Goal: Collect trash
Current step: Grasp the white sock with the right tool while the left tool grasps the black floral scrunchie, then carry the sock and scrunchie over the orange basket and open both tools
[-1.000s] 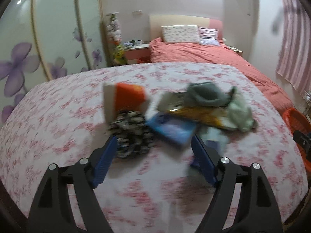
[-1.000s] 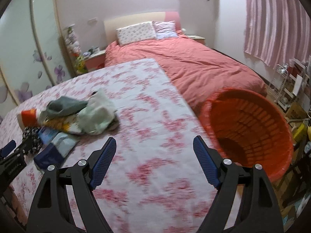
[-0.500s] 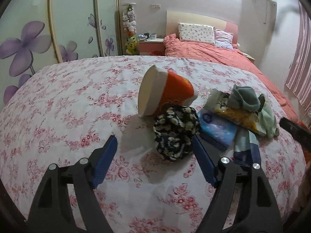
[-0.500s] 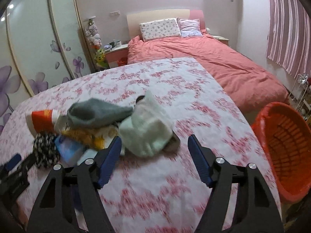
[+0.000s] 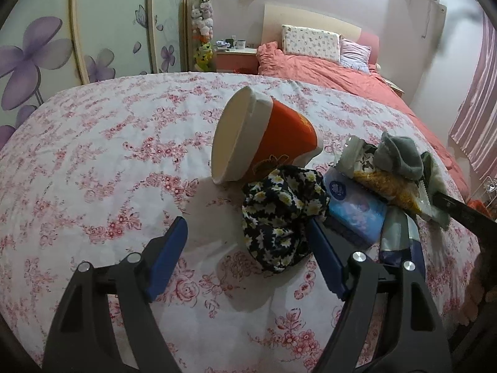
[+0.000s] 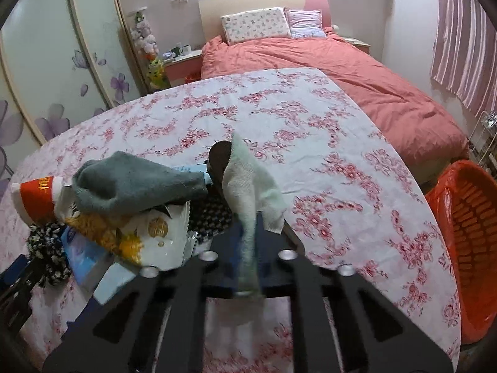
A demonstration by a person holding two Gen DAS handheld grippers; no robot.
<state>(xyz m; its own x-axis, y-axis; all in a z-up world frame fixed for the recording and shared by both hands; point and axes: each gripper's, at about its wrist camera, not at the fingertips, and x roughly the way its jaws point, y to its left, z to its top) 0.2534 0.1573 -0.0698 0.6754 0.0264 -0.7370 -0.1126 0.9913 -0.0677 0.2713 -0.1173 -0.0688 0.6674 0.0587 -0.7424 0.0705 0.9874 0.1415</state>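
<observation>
A pile of litter lies on the floral bedspread [image 5: 93, 161]. It holds an orange-and-white cup [image 5: 267, 136] on its side, a black floral cloth [image 5: 282, 217], a blue tissue pack [image 5: 351, 205], a yellow snack packet [image 5: 388, 186] and a grey cloth [image 5: 397, 155]. My left gripper [image 5: 245, 248] is open just above the bedspread, with the floral cloth against its right finger. My right gripper [image 6: 248, 239] is shut on a pale green cloth [image 6: 251, 186] at the pile's right end, beside the grey cloth [image 6: 133, 183] and the snack packet [image 6: 155, 233].
An orange basket [image 6: 466, 227] stands on the floor off the bed's right edge. A second bed with a salmon cover [image 6: 341, 71] lies beyond, with wardrobe doors [image 5: 37, 37] on the left and a striped curtain [image 6: 466, 37] on the right.
My right gripper swung from the basket side to the pile and closed on the pale green cloth. My left gripper came nearer to the floral cloth and the cup.
</observation>
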